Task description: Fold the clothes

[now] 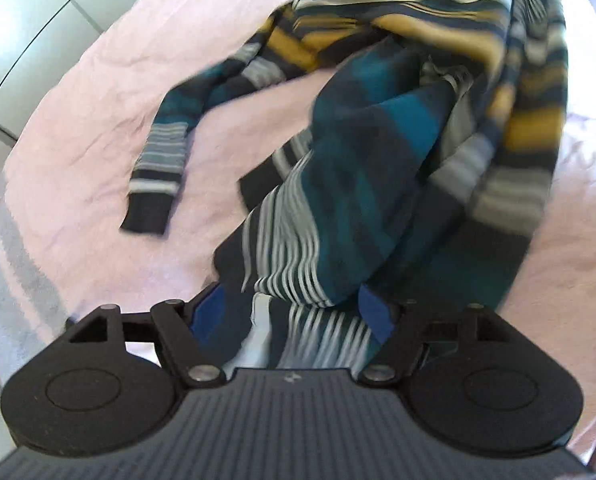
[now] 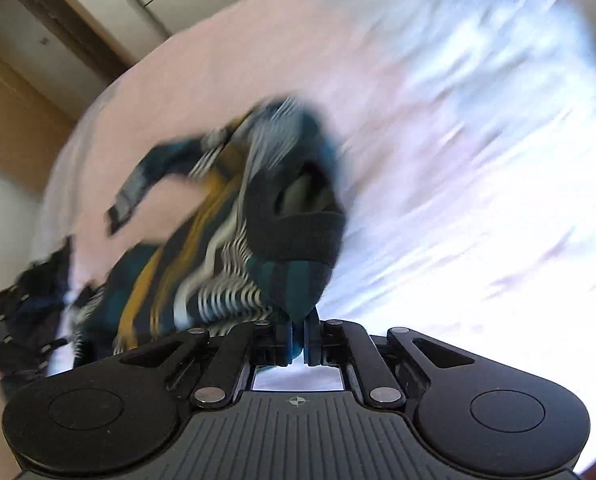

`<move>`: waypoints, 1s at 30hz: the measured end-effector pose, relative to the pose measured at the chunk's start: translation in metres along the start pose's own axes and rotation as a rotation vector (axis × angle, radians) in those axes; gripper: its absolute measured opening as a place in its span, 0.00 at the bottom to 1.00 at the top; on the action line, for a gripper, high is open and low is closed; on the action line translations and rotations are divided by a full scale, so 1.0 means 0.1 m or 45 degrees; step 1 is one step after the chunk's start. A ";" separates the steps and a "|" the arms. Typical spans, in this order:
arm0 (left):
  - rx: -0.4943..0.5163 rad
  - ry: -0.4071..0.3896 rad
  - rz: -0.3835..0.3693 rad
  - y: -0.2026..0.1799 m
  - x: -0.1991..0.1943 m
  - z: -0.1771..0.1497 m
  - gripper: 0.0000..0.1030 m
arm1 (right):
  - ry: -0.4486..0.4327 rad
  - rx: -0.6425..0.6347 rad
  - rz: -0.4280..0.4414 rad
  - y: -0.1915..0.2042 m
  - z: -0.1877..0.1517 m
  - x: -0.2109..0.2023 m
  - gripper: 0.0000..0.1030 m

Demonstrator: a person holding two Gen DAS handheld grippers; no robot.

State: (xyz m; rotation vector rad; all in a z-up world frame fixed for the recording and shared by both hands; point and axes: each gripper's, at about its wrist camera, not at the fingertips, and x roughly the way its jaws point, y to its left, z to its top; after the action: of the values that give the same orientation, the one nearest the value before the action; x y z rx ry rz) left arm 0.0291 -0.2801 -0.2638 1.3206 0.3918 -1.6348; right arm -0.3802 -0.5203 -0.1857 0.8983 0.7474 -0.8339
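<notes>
Pinching the near edge of the striped sweater (image 2: pixel 233 240), the right gripper (image 2: pixel 296 340) lifts it off the pink bed (image 1: pixel 77 140) for spreading; left gripper (image 1: pixel 293 320) jaws stand spread around bunched fabric (one sleeve trails left).

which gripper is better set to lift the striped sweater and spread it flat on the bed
Right. The right gripper is already shut on the striped sweater, while the left gripper stands open with cloth lying loose between its fingers.
</notes>
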 end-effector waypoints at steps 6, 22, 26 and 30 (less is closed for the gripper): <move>0.025 -0.024 -0.026 -0.32 0.25 0.21 0.72 | -0.063 -0.151 -0.380 -0.48 0.50 -0.43 0.03; 0.263 0.060 -0.139 -0.75 0.61 0.33 0.02 | 0.215 -0.626 0.209 1.09 -1.53 0.80 0.65; 0.198 0.004 -0.270 -0.73 0.05 0.24 0.01 | 0.202 -0.886 0.346 1.78 -1.76 1.26 0.65; 0.187 -0.002 -0.368 -0.80 -0.32 0.10 0.02 | 0.213 -1.114 0.298 2.16 -1.90 1.69 0.57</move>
State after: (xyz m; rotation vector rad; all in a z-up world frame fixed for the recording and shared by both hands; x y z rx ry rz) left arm -0.0435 -0.2339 -0.2563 1.4216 0.4870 -1.9351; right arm -0.1533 -0.3224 -0.3296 0.2518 1.0109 -0.1662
